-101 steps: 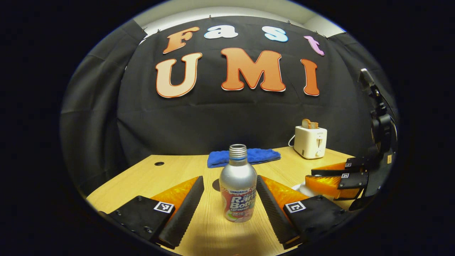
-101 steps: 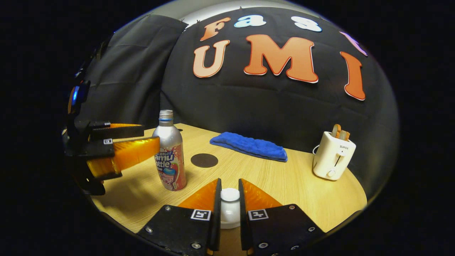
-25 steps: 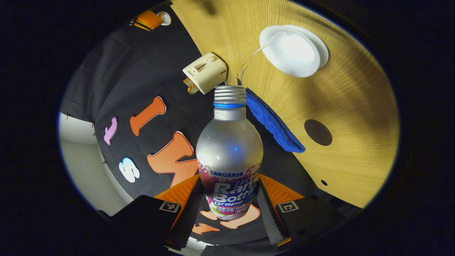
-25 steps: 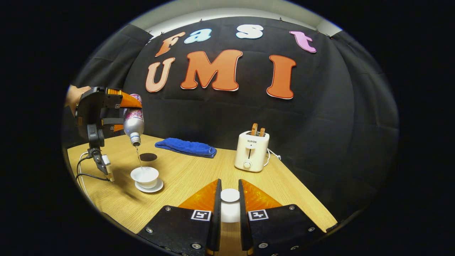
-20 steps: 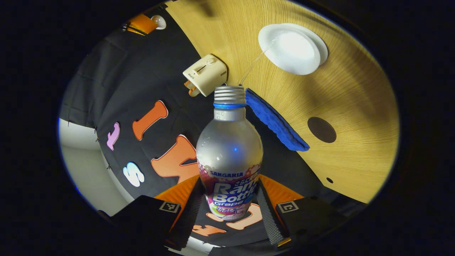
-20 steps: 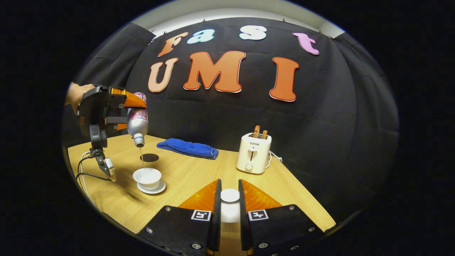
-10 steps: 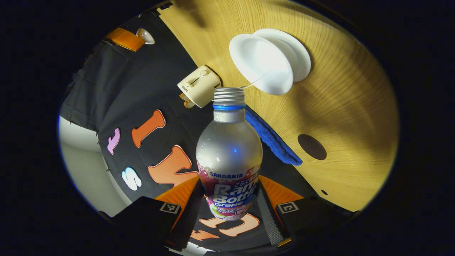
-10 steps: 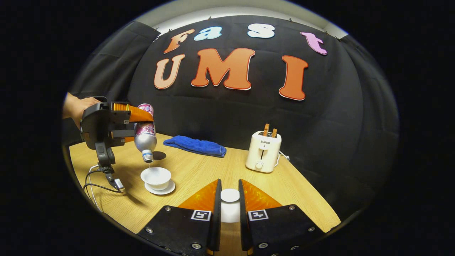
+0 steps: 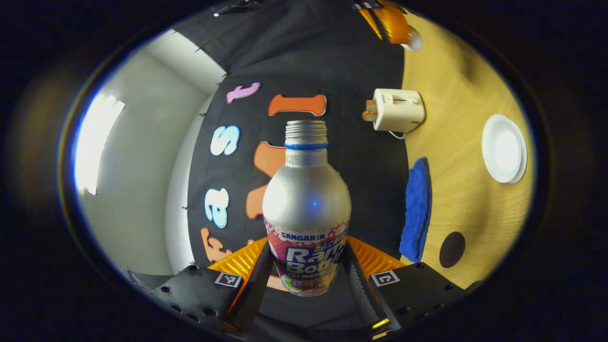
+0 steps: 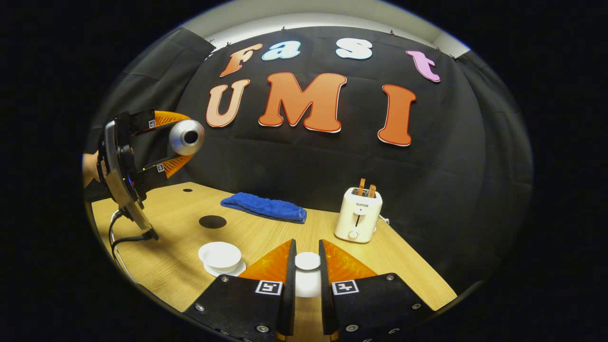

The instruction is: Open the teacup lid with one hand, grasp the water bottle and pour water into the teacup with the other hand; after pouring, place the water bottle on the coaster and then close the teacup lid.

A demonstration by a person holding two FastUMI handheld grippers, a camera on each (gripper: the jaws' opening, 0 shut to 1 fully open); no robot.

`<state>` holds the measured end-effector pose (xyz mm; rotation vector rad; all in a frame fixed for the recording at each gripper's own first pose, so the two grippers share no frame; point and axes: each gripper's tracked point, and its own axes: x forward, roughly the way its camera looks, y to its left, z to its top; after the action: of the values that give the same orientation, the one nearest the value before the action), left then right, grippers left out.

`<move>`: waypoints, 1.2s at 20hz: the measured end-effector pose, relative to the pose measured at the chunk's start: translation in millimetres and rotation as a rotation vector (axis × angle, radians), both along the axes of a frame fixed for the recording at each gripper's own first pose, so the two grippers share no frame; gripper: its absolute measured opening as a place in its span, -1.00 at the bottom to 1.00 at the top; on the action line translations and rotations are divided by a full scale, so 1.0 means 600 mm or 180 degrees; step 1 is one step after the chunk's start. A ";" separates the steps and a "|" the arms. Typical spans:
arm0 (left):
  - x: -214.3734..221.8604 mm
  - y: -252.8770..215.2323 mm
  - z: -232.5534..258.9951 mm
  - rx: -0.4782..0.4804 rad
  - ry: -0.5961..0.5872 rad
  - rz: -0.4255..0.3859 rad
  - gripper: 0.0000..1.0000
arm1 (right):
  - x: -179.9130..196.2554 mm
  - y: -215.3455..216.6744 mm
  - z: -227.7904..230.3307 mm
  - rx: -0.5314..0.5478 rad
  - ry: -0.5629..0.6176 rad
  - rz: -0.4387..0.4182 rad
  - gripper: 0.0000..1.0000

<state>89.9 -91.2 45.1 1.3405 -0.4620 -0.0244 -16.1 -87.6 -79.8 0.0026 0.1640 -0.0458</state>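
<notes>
The left gripper [image 9: 306, 273] clamps the water bottle [image 9: 306, 204] across its labelled lower body, both fingers pressed to its sides, and carries it in the air on its side, mouth open, up and to the left of the teacup [image 10: 219, 255] in the right gripper view. The bottle looks like smooth metal: stiff enough not to dent under the squeeze but slick, so the grip low on the wide body, away from the tapering shoulder, seems the safest hold. How much water it holds cannot be told, so its weight is uncertain. The right gripper [image 10: 307, 270] is clenched on the teacup lid [image 10: 307, 261] by its knob; the lid looks like glazed ceramic, light, hard, brittle and slippery. The dark round coaster [image 10: 212, 221] lies just behind the teacup on the table [image 10: 266, 232], the teacup uncovered on its saucer [image 10: 237, 270].
</notes>
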 end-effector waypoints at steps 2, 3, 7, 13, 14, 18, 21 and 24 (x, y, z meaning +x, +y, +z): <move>0.003 0.024 0.009 -0.0419 -0.0018 -0.0008 0.58 | 0.004 0.008 0.014 0.0001 -0.0047 -0.0007 -0.53; 0.005 0.036 0.008 -0.0661 0.0028 -0.0017 0.65 | 0.007 0.012 0.021 0.0002 -0.0070 -0.0003 -0.53; 0.034 0.091 -0.004 -0.1973 0.0292 -0.0089 0.66 | 0.023 0.041 0.038 0.0029 -0.0101 0.0035 -0.53; 0.080 0.130 -0.136 -0.3619 0.1148 -0.0093 0.66 | 0.047 0.077 0.032 -0.0047 -0.0058 0.0087 -0.53; 0.090 0.132 -0.154 -0.3768 0.1256 -0.0045 0.66 | 0.052 0.083 0.029 -0.0033 -0.0052 0.0110 -0.53; 0.129 0.115 -0.244 -0.4324 0.1834 0.0076 0.75 | 0.069 0.109 0.016 -0.0008 0.0000 0.0220 -0.53; 0.153 0.100 -0.303 -0.4621 0.2230 0.0127 0.58 | 0.084 0.129 0.000 0.0031 0.0070 0.0339 -0.53; 0.177 0.094 -0.333 -0.4623 0.2375 0.0166 0.65 | 0.093 0.141 -0.014 0.0058 0.0113 0.0407 -0.53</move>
<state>196.0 -34.6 -154.9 -0.1391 0.2299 -0.1154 39.7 -3.3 -88.4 0.0093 0.1996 0.0832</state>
